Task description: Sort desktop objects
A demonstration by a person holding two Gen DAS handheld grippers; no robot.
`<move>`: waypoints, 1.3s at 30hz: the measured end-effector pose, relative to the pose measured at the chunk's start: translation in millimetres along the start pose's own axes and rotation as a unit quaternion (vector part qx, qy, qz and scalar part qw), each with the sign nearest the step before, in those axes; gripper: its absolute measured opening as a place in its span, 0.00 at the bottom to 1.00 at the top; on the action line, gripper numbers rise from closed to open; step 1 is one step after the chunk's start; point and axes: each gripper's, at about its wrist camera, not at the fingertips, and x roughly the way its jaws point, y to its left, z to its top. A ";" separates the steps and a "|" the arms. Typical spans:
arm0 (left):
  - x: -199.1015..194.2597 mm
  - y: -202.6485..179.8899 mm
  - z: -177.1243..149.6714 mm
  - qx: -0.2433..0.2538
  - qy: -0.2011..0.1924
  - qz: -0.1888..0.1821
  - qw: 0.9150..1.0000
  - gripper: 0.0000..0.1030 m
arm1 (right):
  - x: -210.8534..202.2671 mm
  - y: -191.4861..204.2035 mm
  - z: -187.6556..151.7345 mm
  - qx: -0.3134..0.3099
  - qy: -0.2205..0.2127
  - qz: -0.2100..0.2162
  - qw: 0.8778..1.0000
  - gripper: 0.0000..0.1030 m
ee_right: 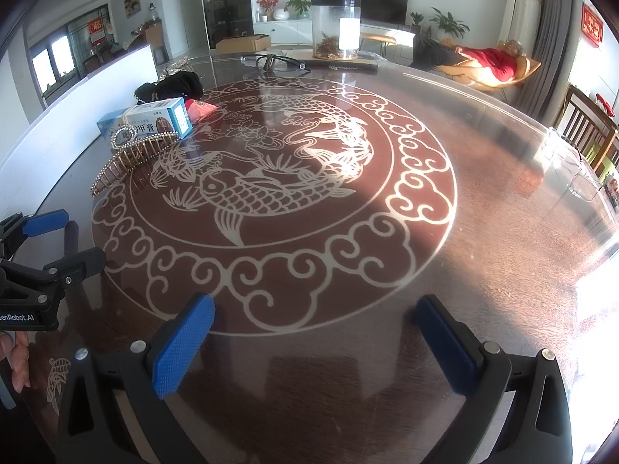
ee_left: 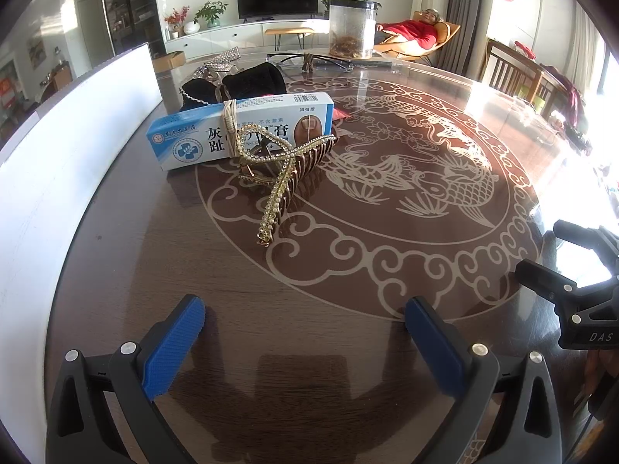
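A gold rhinestone hair claw (ee_left: 276, 172) lies on the dark round table (ee_left: 271, 340), leaning against a blue-and-white medicine box (ee_left: 240, 129). Behind the box sit a black fabric item (ee_left: 247, 85), a red pouch (ee_right: 199, 109) and a silvery sparkly piece (ee_left: 220, 62). My left gripper (ee_left: 305, 332) hovers open over bare table, well short of the claw. In the right wrist view the claw (ee_right: 131, 156) and box (ee_right: 154, 120) are at the far left. My right gripper (ee_right: 315, 336) is open above the table's near edge, nothing between its fingers.
A white board (ee_left: 69, 143) stands along the table's left side. At the far side stand a clear cylindrical jar (ee_right: 336, 29) and a pair of glasses (ee_right: 274, 62). A person in red reclines on a chair (ee_right: 491, 63) beyond. Wooden chairs (ee_right: 588, 131) stand at the right.
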 end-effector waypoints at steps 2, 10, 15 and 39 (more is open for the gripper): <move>0.0 0.0 0.0 0.000 0.000 0.000 1.000 1.00 | 0.1 -0.1 0.0 0.000 0.000 0.000 1.000 1.00; 0.4 -0.2 0.2 -0.001 0.000 0.000 1.000 1.00 | 0.1 -0.1 -0.1 0.000 0.000 0.000 1.000 1.00; 0.7 -1.1 0.0 -0.003 0.001 0.000 1.000 1.00 | -0.2 0.1 -0.1 0.000 0.000 0.000 1.000 1.00; -0.6 -2.0 -1.3 -0.002 0.000 0.001 1.000 1.00 | -0.5 0.1 -0.3 0.000 0.000 0.001 1.000 1.00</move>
